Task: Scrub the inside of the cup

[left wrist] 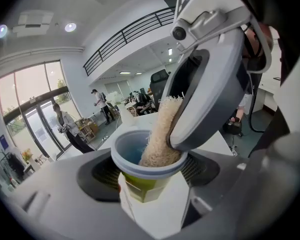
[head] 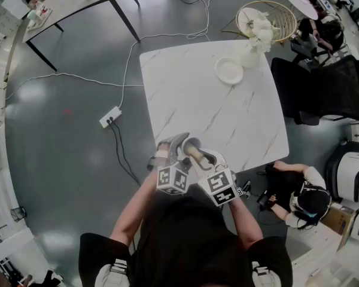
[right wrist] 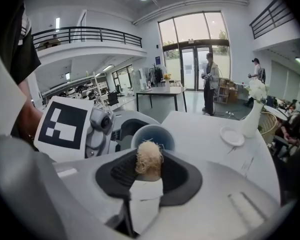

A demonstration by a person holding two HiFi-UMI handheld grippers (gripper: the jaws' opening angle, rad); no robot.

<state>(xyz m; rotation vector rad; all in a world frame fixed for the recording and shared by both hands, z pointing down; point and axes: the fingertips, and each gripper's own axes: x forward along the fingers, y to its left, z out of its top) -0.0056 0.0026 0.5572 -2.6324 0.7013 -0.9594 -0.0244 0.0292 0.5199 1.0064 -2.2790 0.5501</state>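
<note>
Beige brush [left wrist: 160, 134], pinched by right gripper [right wrist: 147, 176] fingers, slants down into the upturned cup [left wrist: 123, 159] the left gripper [left wrist: 150, 186] clamps.

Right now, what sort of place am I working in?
Most likely a large open-plan office lobby: tall glass entrance doors, a railed mezzanine, and a black office chair beside the white table.

No words, numbers, labels or brand names can be read in any view.
</note>
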